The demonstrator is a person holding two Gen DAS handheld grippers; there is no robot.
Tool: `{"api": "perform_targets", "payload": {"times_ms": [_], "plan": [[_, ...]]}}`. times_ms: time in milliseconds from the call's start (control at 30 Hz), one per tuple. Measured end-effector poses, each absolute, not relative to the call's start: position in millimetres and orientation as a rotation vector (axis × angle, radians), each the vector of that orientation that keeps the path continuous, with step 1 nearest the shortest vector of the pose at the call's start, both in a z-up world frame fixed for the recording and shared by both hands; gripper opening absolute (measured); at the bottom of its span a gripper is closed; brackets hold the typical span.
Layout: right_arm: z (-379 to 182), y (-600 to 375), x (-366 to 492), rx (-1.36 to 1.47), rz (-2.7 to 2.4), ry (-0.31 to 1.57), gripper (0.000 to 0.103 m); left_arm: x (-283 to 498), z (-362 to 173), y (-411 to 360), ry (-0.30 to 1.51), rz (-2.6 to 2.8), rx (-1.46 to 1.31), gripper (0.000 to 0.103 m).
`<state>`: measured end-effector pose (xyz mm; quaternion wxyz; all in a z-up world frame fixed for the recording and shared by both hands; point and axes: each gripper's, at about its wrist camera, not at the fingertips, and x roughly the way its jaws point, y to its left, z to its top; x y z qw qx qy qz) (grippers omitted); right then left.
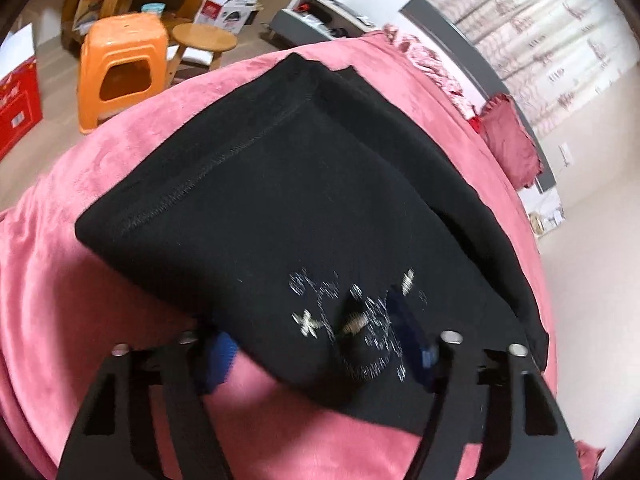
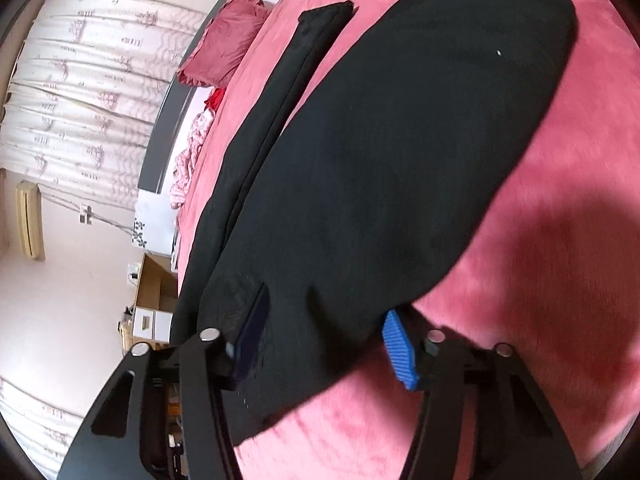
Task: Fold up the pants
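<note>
Both jaws half-wide, straddling black pants [image 1: 280,200] edge on bed [image 1: 80,300], pads not clearly pinching. Left gripper [image 1: 316,344], right gripper [image 2: 324,340]: grab only top layer, fold probably goes crooked.

Orange stool [image 1: 120,68] beside wooden stool [image 1: 204,40] – red pillow [image 2: 224,44] (by curtains [image 2: 80,92]).

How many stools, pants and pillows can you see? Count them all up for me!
Stools: 2, the orange stool and the wooden stool
Pants: 1, the black pants
Pillows: 1, the red pillow
Total: 4
</note>
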<state>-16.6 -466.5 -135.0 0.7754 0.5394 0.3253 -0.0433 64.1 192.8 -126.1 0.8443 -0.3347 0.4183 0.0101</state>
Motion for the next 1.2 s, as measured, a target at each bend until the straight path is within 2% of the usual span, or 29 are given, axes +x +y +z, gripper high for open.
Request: {"api": "perform_targets", "payload": {"times_ms": [100, 133, 267, 300, 333, 367, 567, 700, 1067, 1200], "plan": [[-139.2, -472.5, -11.4, 1.196, -0.126, 0.682, 0.042, 67.3, -127.9, 196.7, 0.906, 0.053, -0.713, 0.037], [-138.7, -475.5, -12.3, 1.201, -0.138, 0.675, 0.042, 67.9, -128.1, 198.6, 0.918, 0.059, -0.704, 0.029], [-129.5, -495.8, -10.0, 1.179, -0.229, 0.626, 0.041, 64.6, -125.2, 209.4, 0.939, 0.026, -0.715, 0.013], [-126.8, -498.5, -8.4, 1.162, -0.243, 0.634, 0.036, 64.5, -124.4, 211.2, 0.942, 0.019, -0.716, 0.010], [-124.9, -499.3, -9.0, 1.137, -0.257, 0.647, 0.020, 64.0, -122.2, 212.6, 0.943, 0.011, -0.712, 0.008], [-120.5, -500.9, -9.3, 1.101, -0.269, 0.666, 0.011, 62.9, -118.0, 213.6, 0.943, 0.001, -0.704, 0.007], [-76.0, -492.2, -22.7, 0.898, -0.225, 0.658, 0.010, 50.3, -84.9, 217.9, 0.910, -0.053, -0.677, 0.006], [-64.3, -489.8, -29.7, 0.899, -0.222, 0.656, 0.010, 34.1, -71.7, 221.5, 0.916, -0.071, -0.667, 0.006], [-87.2, -489.6, -64.5, 0.867, -0.247, 0.787, 0.010, -37.7, -84.2, 225.7, 1.054, -0.022, -0.571, 0.006], [-118.5, -502.9, -81.5, 1.018, -0.238, 0.803, 0.016, -46.4, -109.8, 236.0, 1.132, -0.008, -0.653, 0.006]]}}
